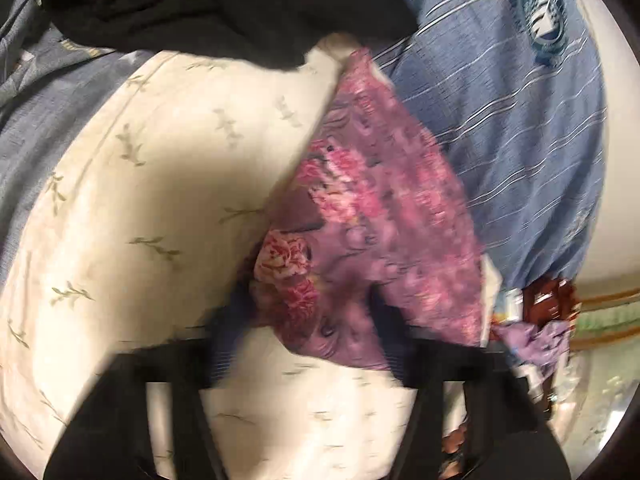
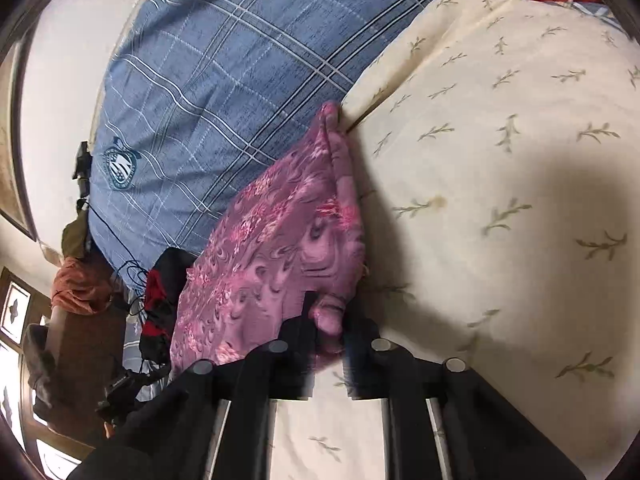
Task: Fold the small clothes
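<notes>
A purple and pink floral garment (image 1: 372, 216) lies on a cream leaf-print sheet (image 1: 160, 184), reaching up to a blue striped bedcover. My left gripper (image 1: 308, 340) is open, its fingers set wide apart on either side of the garment's near end. In the right wrist view the same garment (image 2: 280, 240) hangs as a folded strip. My right gripper (image 2: 326, 320) is shut on its near edge, with cloth bunched between the fingers. The left view is blurred.
A black and red garment (image 1: 224, 4) lies at the far edge of the cream sheet. The blue striped bedcover (image 2: 224, 80) has a round crest. A black and red cloth (image 2: 160, 304), cables and wooden furniture (image 2: 72, 360) are at the left.
</notes>
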Demonstrator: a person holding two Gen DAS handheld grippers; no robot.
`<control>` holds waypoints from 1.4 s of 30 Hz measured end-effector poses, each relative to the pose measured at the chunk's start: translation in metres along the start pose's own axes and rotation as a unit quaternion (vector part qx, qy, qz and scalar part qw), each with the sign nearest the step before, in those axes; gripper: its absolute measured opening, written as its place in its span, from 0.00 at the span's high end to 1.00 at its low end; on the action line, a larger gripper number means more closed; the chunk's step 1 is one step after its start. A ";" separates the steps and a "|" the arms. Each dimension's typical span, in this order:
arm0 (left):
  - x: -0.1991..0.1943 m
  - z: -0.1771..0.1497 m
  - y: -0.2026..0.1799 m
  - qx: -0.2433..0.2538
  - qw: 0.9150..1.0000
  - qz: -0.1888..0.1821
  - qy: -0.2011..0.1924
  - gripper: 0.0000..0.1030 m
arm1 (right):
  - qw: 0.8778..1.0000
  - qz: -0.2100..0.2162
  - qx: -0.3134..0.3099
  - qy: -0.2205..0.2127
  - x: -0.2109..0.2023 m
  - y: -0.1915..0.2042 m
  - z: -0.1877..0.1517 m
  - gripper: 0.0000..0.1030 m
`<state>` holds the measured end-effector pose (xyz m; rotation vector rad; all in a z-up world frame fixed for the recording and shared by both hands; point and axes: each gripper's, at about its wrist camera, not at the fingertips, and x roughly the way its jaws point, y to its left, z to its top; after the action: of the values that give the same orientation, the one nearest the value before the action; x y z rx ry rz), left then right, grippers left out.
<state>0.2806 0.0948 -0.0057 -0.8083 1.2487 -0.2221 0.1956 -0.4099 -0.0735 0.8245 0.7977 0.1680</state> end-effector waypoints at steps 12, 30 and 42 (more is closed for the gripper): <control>-0.009 -0.008 0.017 -0.008 0.998 0.049 -0.023 0.83 | 0.997 -0.060 -0.003 -0.047 -0.035 -0.020 -0.017 0.88; 0.023 -0.008 0.007 -0.058 0.996 -0.063 -0.026 0.53 | 0.994 0.029 0.094 -0.036 0.002 0.004 -0.052 0.58; 0.026 -0.022 0.015 -0.011 1.000 0.018 -0.010 0.94 | 0.999 -0.047 0.024 -0.008 -0.001 0.000 -0.031 0.95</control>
<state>0.2658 0.0818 -0.0375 -0.8038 1.2478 -0.1704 0.1739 -0.3920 -0.0857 0.8306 0.8257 0.0576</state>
